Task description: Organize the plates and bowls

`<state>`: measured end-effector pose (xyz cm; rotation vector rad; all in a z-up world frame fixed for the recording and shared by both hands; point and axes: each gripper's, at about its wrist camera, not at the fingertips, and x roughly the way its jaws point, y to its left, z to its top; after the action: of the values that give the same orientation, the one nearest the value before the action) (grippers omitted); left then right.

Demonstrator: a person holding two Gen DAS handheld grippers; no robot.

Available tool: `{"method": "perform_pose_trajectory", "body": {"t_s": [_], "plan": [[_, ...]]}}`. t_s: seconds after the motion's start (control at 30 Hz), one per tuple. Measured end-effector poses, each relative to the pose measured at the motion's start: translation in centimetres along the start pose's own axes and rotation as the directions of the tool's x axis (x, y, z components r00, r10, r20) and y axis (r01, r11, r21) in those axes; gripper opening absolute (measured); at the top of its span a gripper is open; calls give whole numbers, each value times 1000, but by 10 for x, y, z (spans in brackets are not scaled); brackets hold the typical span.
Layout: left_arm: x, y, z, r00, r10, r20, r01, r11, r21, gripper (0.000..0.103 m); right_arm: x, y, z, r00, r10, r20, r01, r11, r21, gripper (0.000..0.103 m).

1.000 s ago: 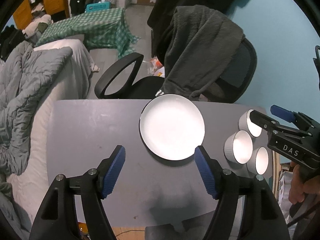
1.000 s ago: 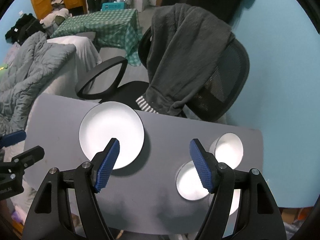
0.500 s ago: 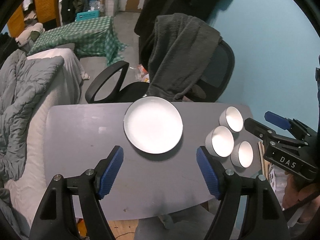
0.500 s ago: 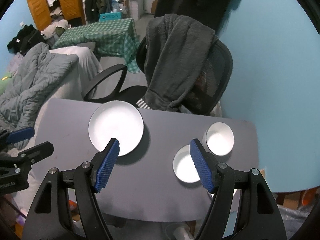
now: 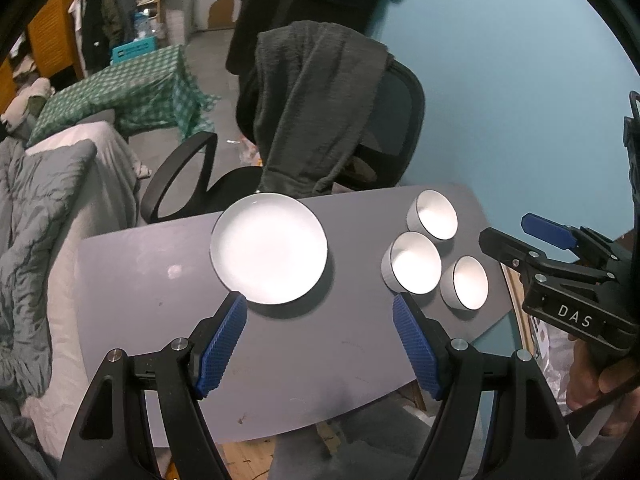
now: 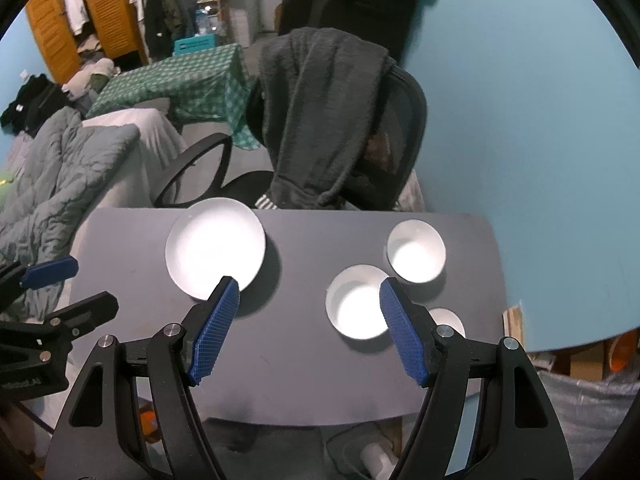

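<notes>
On the grey table (image 5: 120,280), going left to right, the white plate (image 5: 269,249) lies toward the far edge at the middle, and three white bowls sit in a tight cluster on the right: the middle bowl (image 5: 414,263) nearest the plate, the far bowl (image 5: 434,215) behind it, and the near bowl (image 5: 468,288) by the right edge. None is stacked.

The left gripper (image 5: 318,344) hangs above the near side of the table, its blue pads wide apart with nothing between them; the plate lies ahead of it and slightly left, so the left hand is likely the nearer one for it. The right gripper (image 6: 308,324) also stands apart and empty, with the middle bowl (image 6: 356,300) just ahead at its right pad and the far bowl (image 6: 416,250) beyond, so the bowls fall to the right hand. The plate is round, so no approach axis is favoured.
</notes>
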<state>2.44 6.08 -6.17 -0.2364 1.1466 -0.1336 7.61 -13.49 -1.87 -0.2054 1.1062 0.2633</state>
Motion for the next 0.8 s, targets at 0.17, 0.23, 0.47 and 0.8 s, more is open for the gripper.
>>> {"method": "perform_pose_trajectory", "body": {"t_s": [0.17, 0.23, 0.47, 0.8], "plan": [[3, -10, 5, 999, -32, -12, 32, 999, 35, 77, -5, -13, -2, 1000, -21, 2, 21, 999, 40, 72], [6, -16, 8, 999, -31, -16, 32, 998, 58, 77, -5, -19, -3, 999, -32, 0, 32, 998, 57, 72], [17, -36, 17, 997, -61, -37, 65, 993, 102, 77, -6, -41, -11, 998, -60, -11, 61, 992, 113, 72], [42, -72, 30, 992, -94, -82, 106, 982, 157, 77, -2, -79, -20, 995, -86, -43, 93, 981, 171, 72]]}}
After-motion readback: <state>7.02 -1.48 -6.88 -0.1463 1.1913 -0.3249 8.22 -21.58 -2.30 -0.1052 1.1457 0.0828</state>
